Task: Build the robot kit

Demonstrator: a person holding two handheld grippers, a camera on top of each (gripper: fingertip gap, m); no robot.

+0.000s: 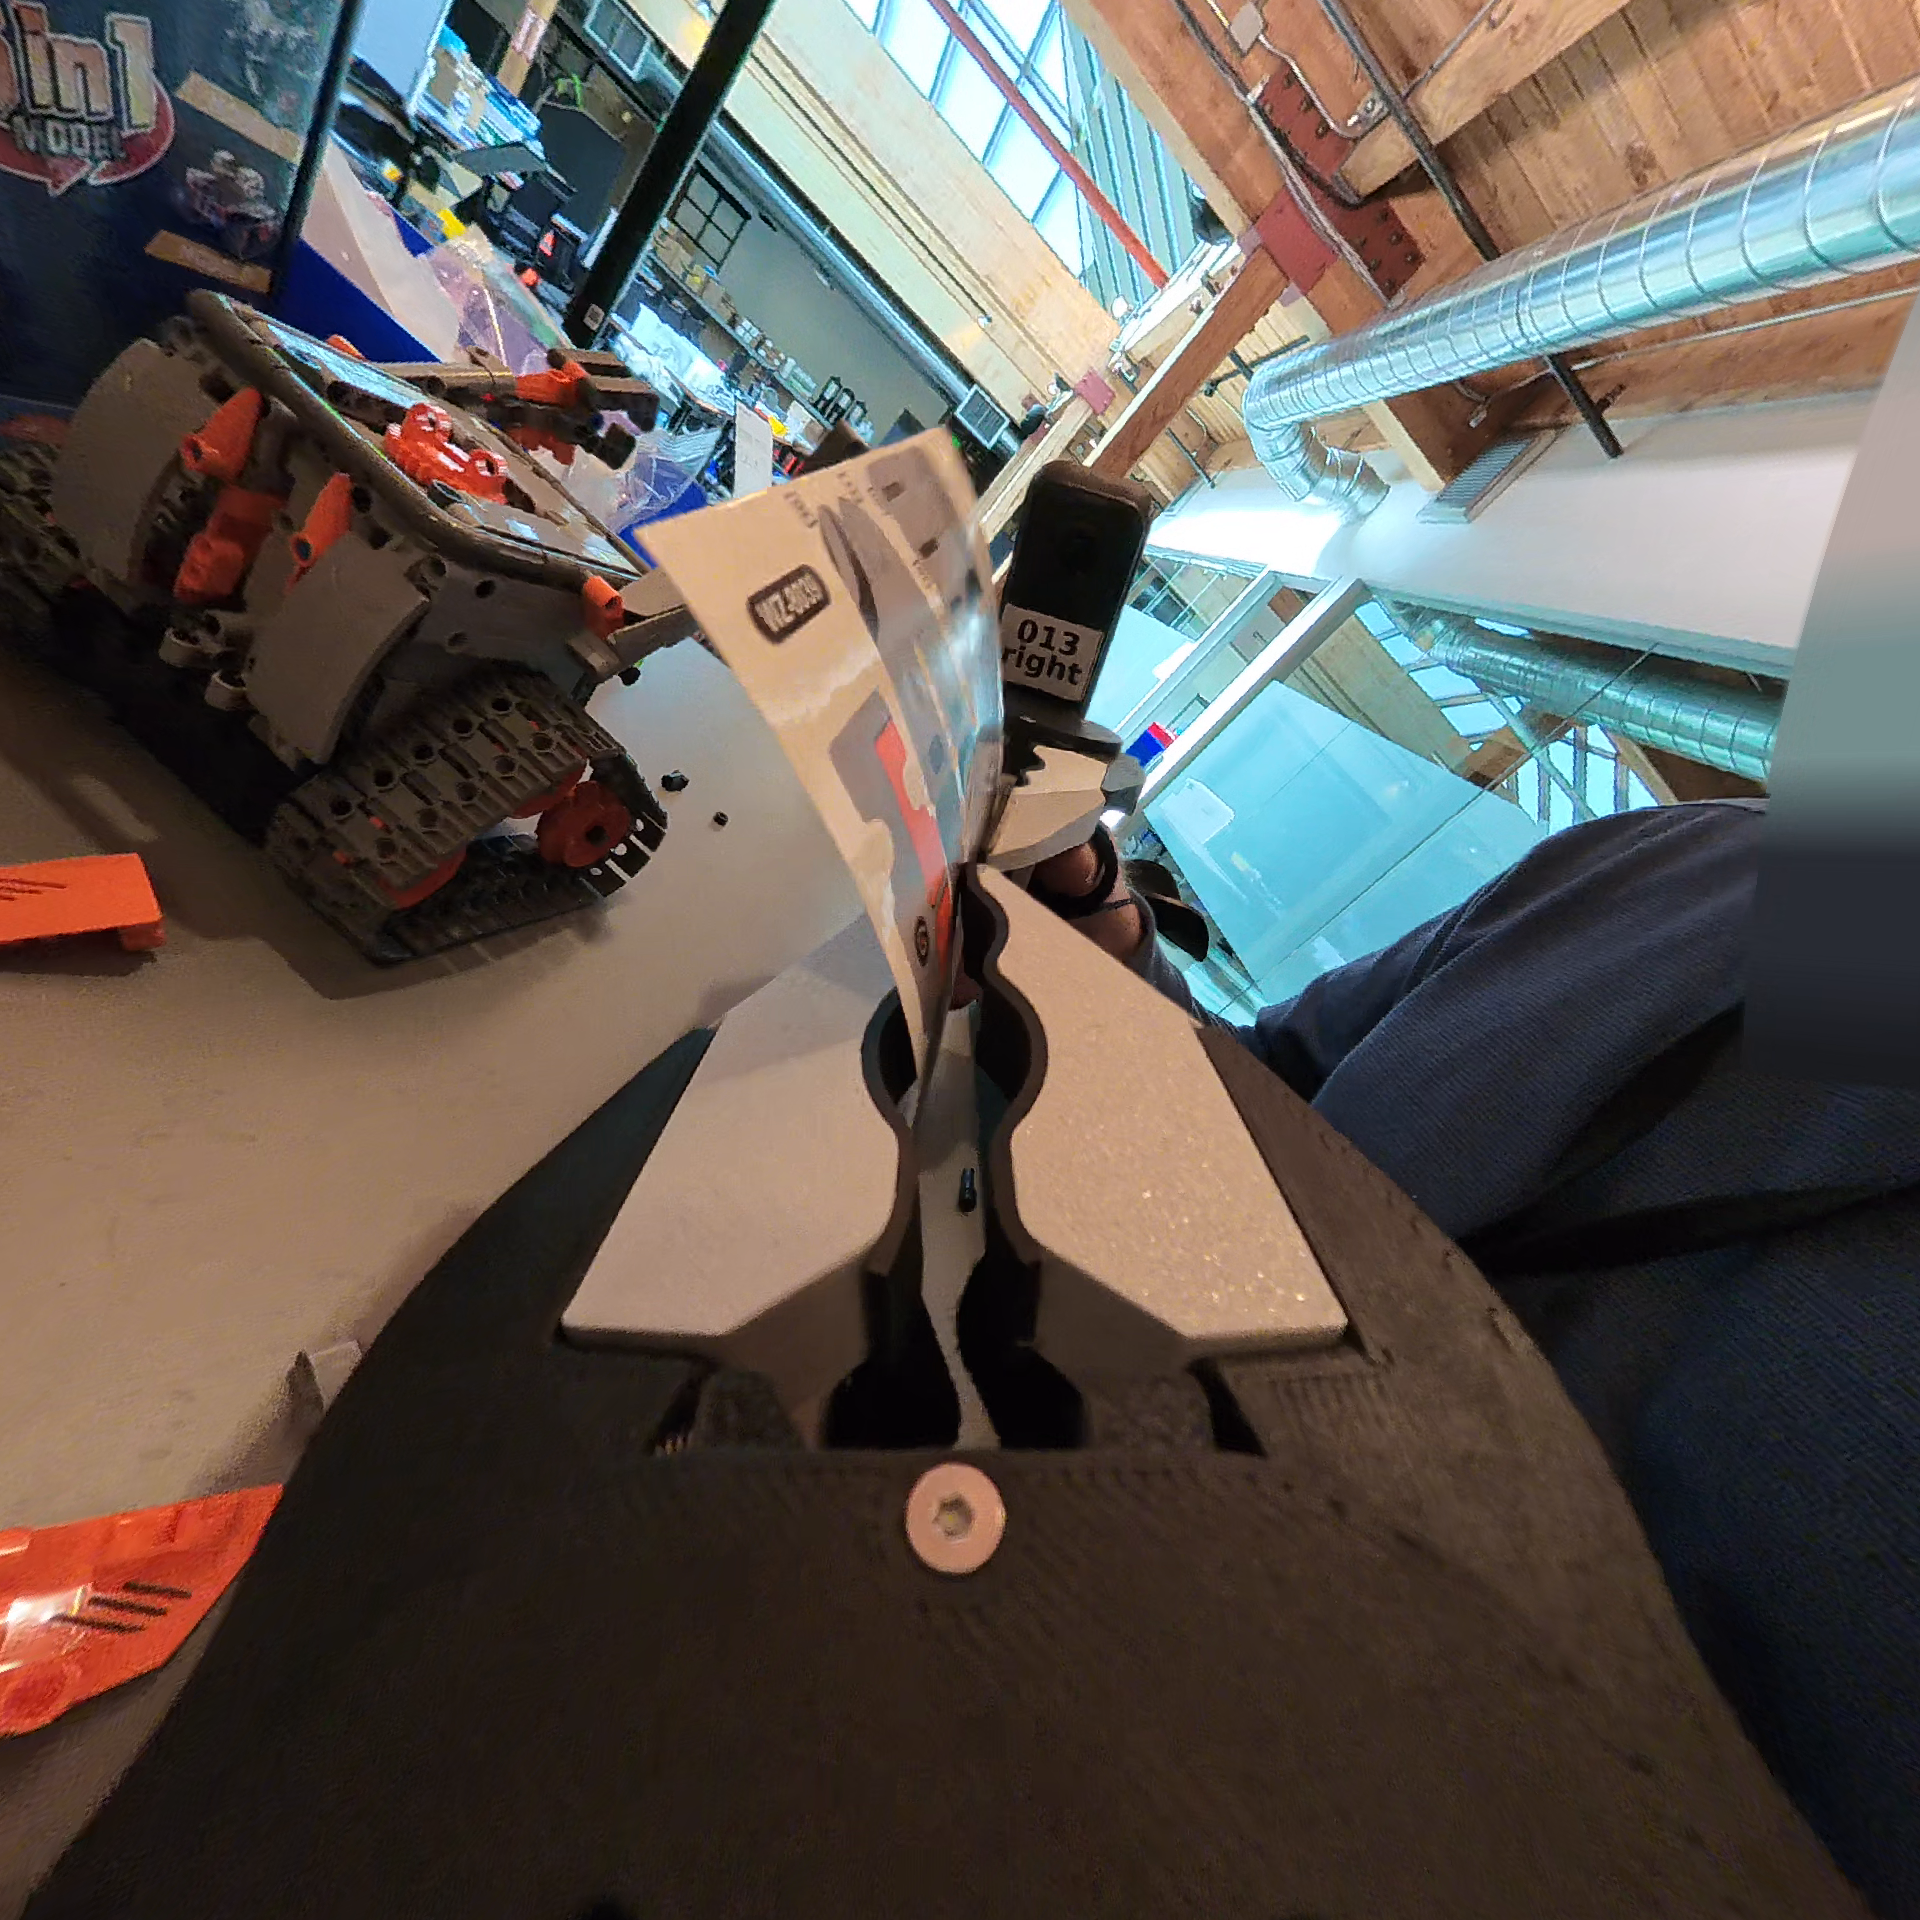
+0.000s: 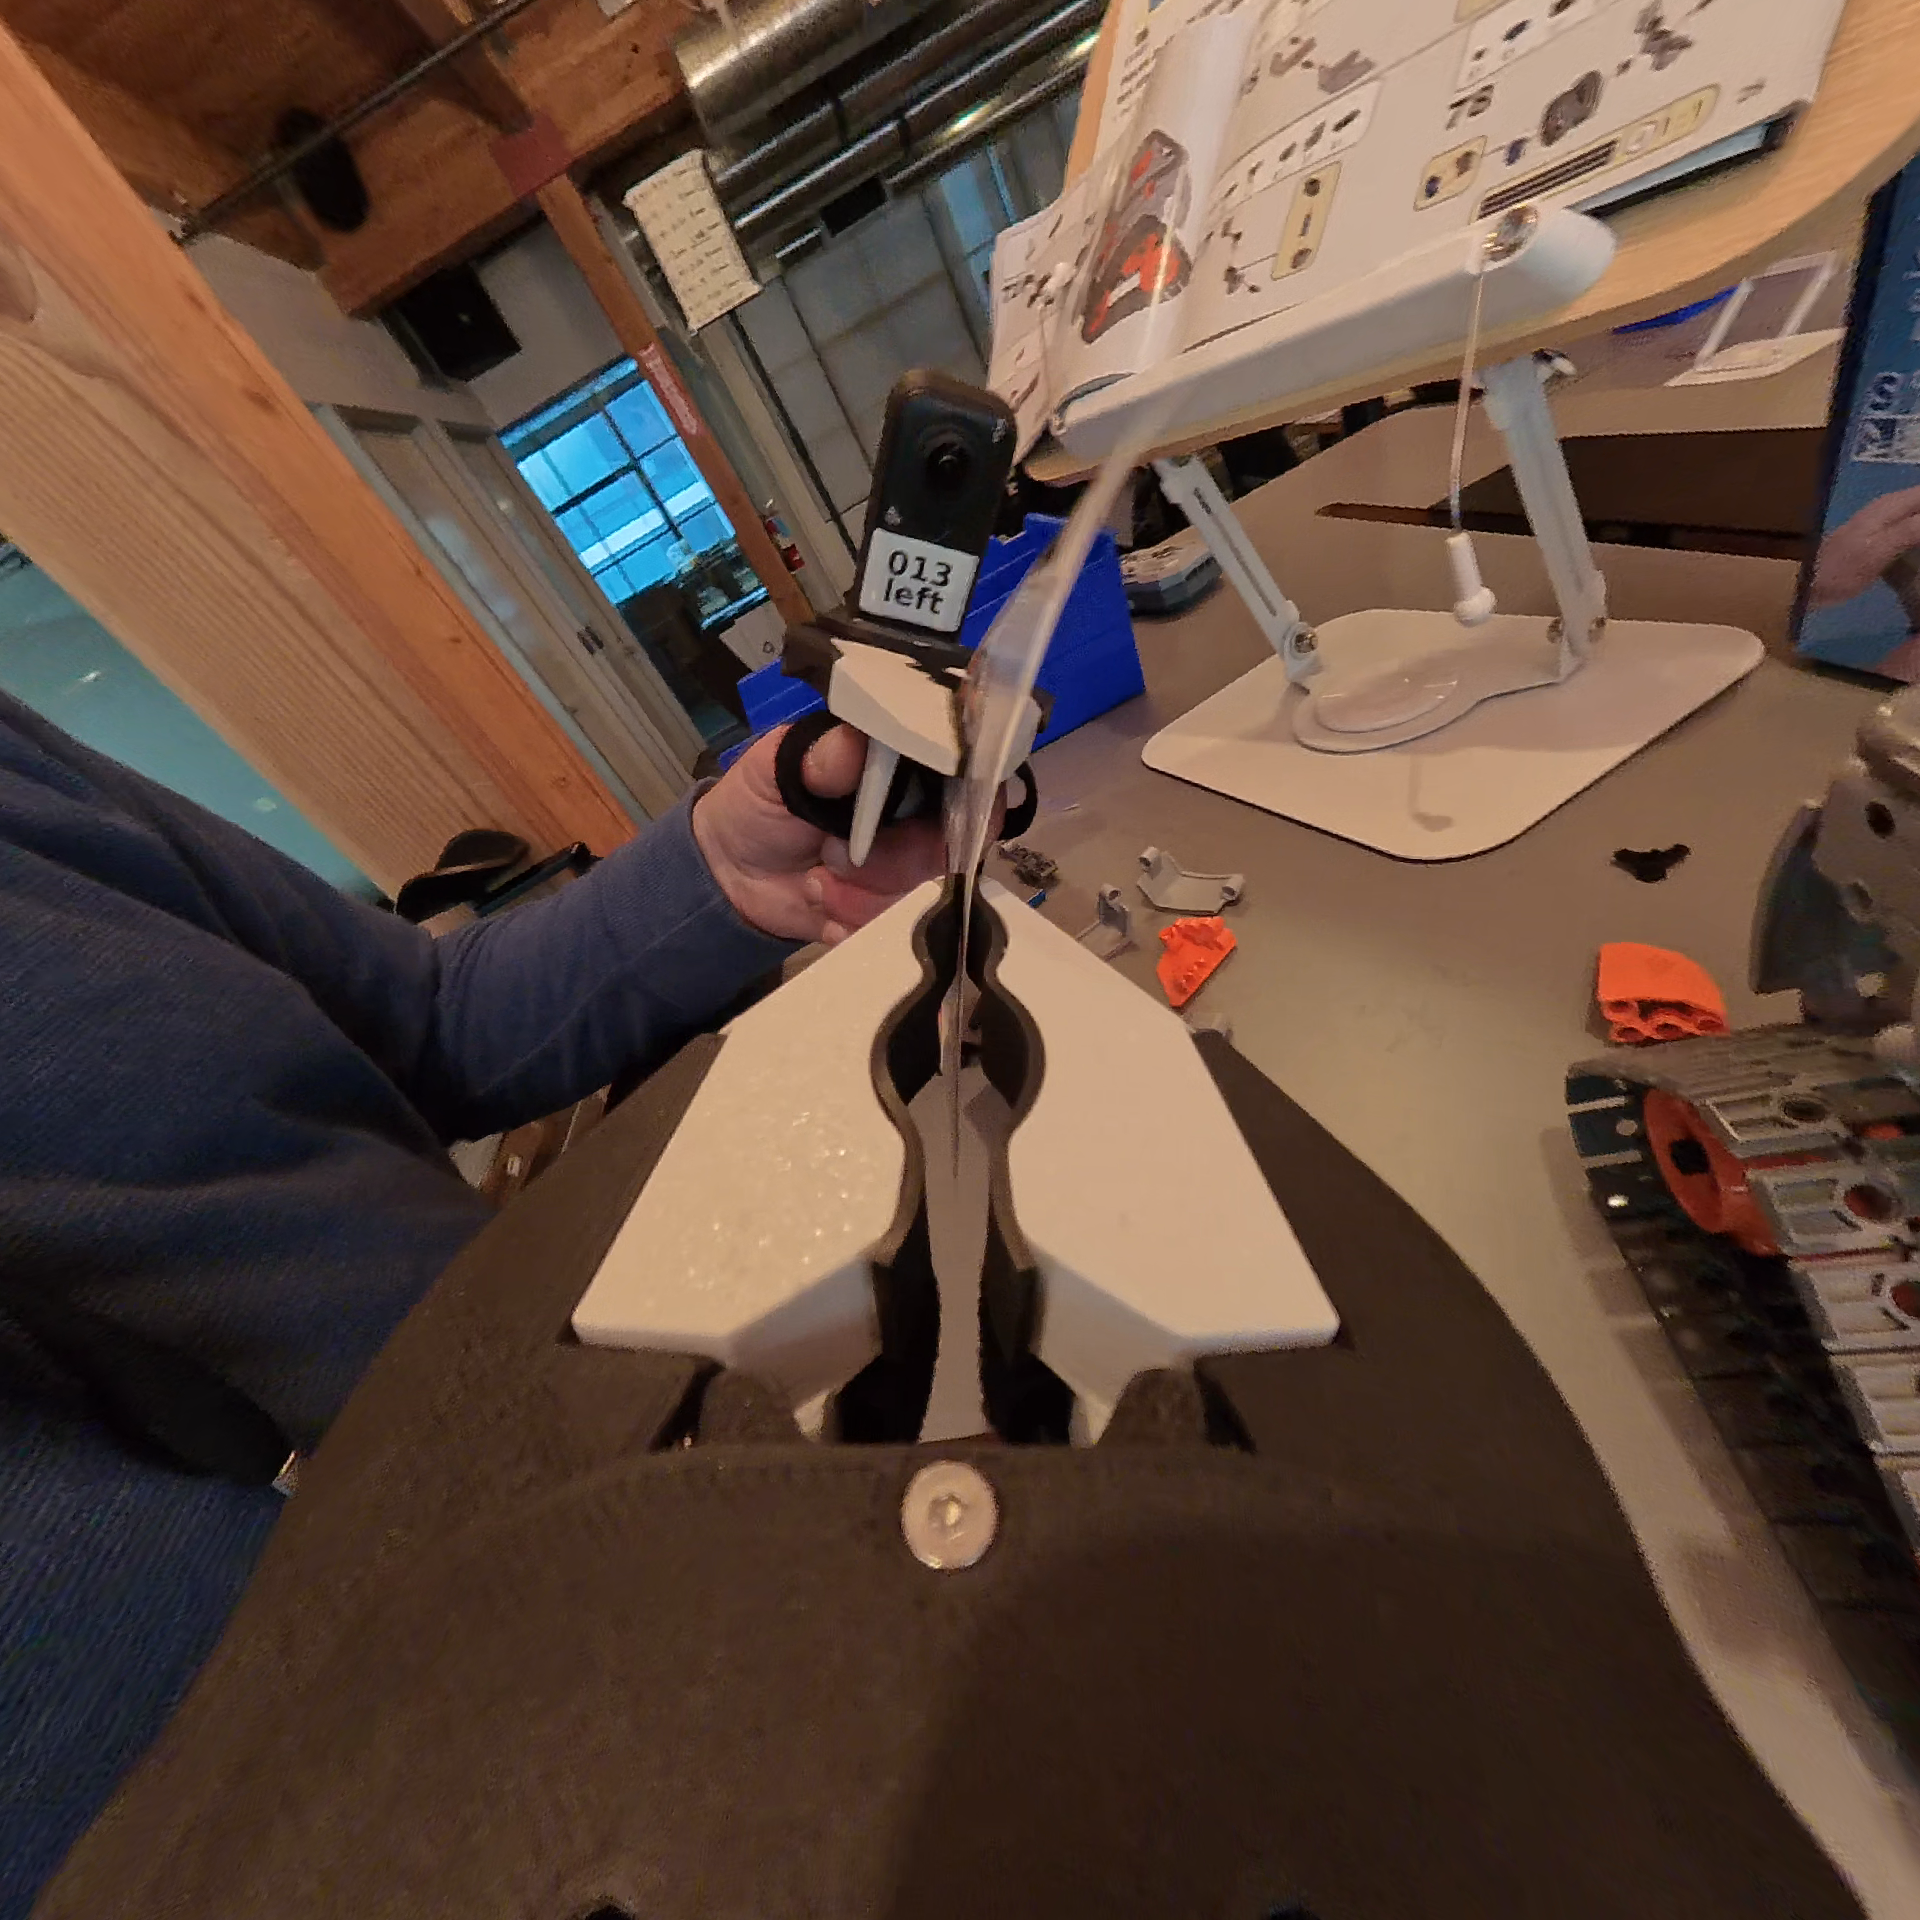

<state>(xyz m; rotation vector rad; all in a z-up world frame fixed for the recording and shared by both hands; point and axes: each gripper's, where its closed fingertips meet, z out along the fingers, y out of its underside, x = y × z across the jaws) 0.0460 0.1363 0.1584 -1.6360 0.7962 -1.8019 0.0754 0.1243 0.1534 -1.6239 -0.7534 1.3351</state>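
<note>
A: Right, both grippers up off the table, facing each other. The left gripper has its white fingers nearly closed, pinching a printed sheet. Sheet stands on edge between them.

B: Long axis?

A: Runs away from the left gripper, toward the right gripper beyond. Free upper end curls over toward the table side, printed face that way too.

B: And from the other side?

A: Same pinch. The right gripper is closed to a thin slit on the sheet, seen edge-on there, glossy, bowing up and toward the book stand. The left gripper sits at the sheet's far part, a hand around its grip, blue sleeve behind.

B: So each end is held?

A: Yes, one gripper on each end, sheet spanning them above the grey table.

B: Surroundings?

A: Grey-and-orange tracked model on the table well beyond the left gripper; orange panels near it. An open instruction booklet rests on the stand; loose orange and grey parts lie just past the right gripper.
</note>
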